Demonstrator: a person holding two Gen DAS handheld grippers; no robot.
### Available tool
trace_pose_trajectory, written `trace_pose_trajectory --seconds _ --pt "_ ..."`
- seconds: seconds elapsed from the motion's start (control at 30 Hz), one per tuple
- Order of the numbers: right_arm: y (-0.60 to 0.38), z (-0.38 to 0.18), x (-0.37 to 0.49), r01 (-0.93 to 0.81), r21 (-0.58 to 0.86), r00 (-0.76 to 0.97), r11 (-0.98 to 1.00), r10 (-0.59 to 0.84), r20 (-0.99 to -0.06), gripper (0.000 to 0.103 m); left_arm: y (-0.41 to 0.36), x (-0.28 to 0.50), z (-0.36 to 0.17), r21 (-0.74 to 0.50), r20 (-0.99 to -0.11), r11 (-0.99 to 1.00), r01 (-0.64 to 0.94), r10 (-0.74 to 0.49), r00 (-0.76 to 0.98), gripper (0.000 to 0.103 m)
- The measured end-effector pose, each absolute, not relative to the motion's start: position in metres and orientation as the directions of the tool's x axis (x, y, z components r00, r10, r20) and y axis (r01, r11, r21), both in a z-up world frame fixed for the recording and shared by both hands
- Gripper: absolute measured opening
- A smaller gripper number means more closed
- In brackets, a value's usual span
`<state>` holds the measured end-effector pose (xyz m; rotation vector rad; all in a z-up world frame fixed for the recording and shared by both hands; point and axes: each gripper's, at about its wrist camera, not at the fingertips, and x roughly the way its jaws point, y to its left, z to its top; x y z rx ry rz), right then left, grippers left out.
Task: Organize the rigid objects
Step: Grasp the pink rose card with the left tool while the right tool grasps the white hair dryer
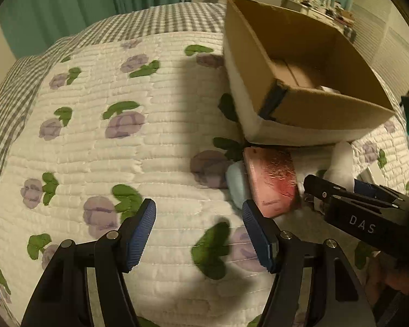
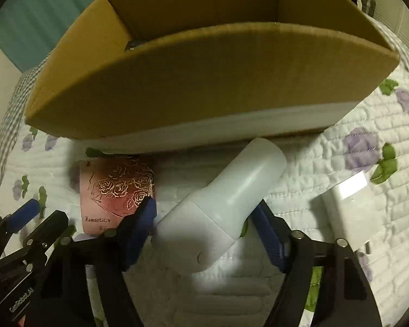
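An open cardboard box (image 1: 324, 109) (image 2: 204, 81) sits on the quilted bed. In front of it lies a pink box with gold roses (image 1: 272, 182) (image 2: 114, 193) and a pale blue object (image 1: 235, 182) beside it. My right gripper (image 2: 201, 218) is closed on a white plastic bottle (image 2: 223, 204), which also shows in the left wrist view (image 1: 340, 163), just in front of the box. My left gripper (image 1: 199, 231) is open and empty over the quilt, left of the pink box. The right gripper shows in the left wrist view (image 1: 340, 199).
The floral quilt (image 1: 122, 150) covers the bed. A white flat object (image 2: 346, 209) lies right of the bottle. Green curtains and cluttered shelves stand beyond the bed. The left gripper shows at lower left of the right wrist view (image 2: 32, 223).
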<state>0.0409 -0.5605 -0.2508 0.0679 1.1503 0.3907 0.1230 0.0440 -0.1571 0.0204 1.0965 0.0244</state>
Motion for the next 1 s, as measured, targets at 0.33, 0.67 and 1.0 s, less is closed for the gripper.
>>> trace_pose_trajectory --seconds 0.33,0.67,1.0 --pt "-0.620 -0.229 0.029 -0.251 0.183 0.443 0.950 0.281 -0.851 0.057 -0.014 0.133 -0.168 0.008 -0.900 0.993 0.114 -0.043 0.433 0.069" --pt "-0.646 -0.232 0.033 -0.225 0.181 0.467 0.957 0.269 -0.842 0.057 -0.066 0.156 -0.193 0.205 -0.867 0.972 0.117 0.125 0.483 0.076" --pt "-0.643 -0.237 0.035 -0.222 0.194 0.470 0.956 0.279 -0.837 0.057 -0.080 0.164 -0.209 0.261 -0.854 0.955 0.141 0.161 0.494 0.077"
